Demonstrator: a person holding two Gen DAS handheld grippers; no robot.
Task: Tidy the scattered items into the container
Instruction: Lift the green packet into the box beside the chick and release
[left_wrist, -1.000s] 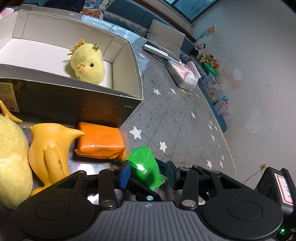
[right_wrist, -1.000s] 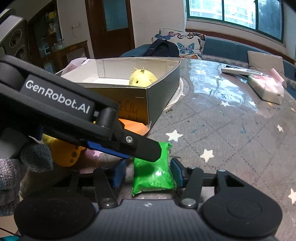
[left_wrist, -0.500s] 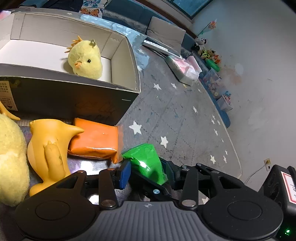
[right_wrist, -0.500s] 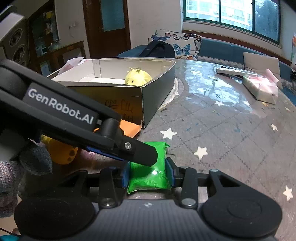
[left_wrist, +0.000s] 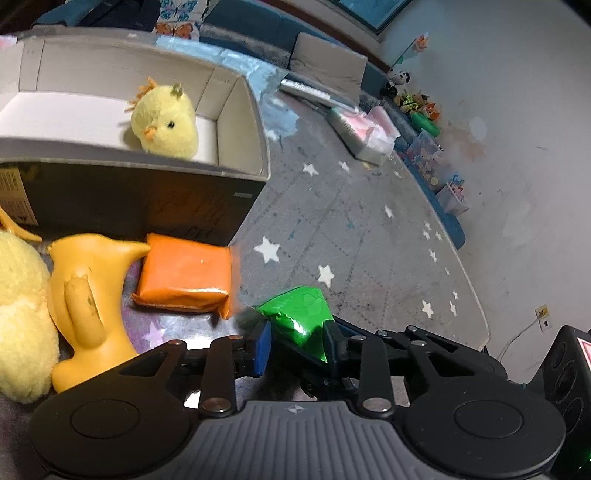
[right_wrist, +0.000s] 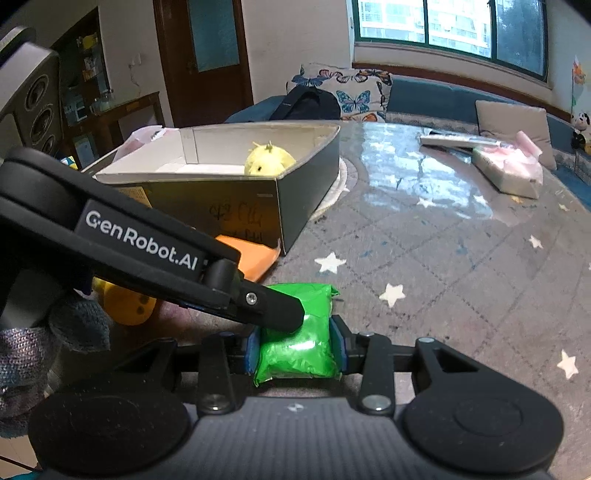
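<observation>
The green packet (right_wrist: 295, 350) is glossy crinkled plastic film; the orange packet (left_wrist: 184, 277) is smoother, shiny wrap. The box (left_wrist: 236, 122) is matt cardboard. The chick (left_wrist: 166, 125) is fuzzy plush. The duck toy (left_wrist: 88, 295) looks like smooth rubbery plastic. The table (right_wrist: 424, 240) has a glossy cover.

A tissue pack (right_wrist: 509, 171) lies on the star-patterned table (right_wrist: 443, 258), a backpack (right_wrist: 306, 105) behind.

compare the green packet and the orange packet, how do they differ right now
The green packet is bright green and crinkled; the orange packet is orange and smoother. The green one is clamped in the right gripper; the orange one lies untouched beside the box. Both are small sealed packets outside the box.
</observation>
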